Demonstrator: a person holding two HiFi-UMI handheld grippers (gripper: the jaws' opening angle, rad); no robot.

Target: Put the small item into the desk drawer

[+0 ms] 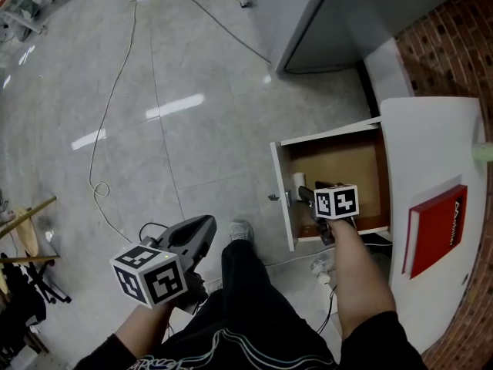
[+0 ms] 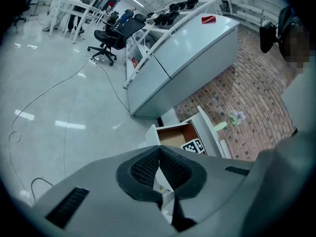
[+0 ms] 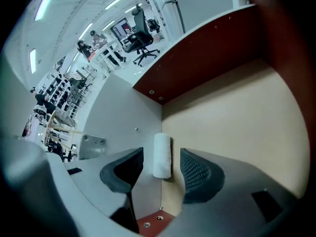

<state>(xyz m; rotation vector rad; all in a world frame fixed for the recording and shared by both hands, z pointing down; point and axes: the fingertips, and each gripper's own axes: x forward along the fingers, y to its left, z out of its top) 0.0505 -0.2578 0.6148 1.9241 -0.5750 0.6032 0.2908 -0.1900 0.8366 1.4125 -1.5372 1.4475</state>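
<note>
The desk drawer (image 1: 339,160) stands pulled out, its wooden bottom showing. A small white cylinder (image 1: 298,182) lies in it against the white front panel (image 1: 279,191). My right gripper (image 1: 306,195) reaches into the drawer just behind the cylinder. In the right gripper view the cylinder (image 3: 162,155) rests on the drawer bottom (image 3: 227,117) between the spread jaws of my right gripper (image 3: 161,166), and neither pad touches it. My left gripper (image 1: 202,226) hangs low over the floor, left of the drawer. Its pads (image 2: 148,167) meet with nothing between them.
The white desk top (image 1: 431,145) carries a red book (image 1: 437,230) and a pale green object (image 1: 483,152) at its far edge. A grey cabinet (image 1: 323,21) stands beyond the drawer. A cable (image 1: 115,106) runs across the floor, and a brick wall (image 1: 454,45) lies behind the desk.
</note>
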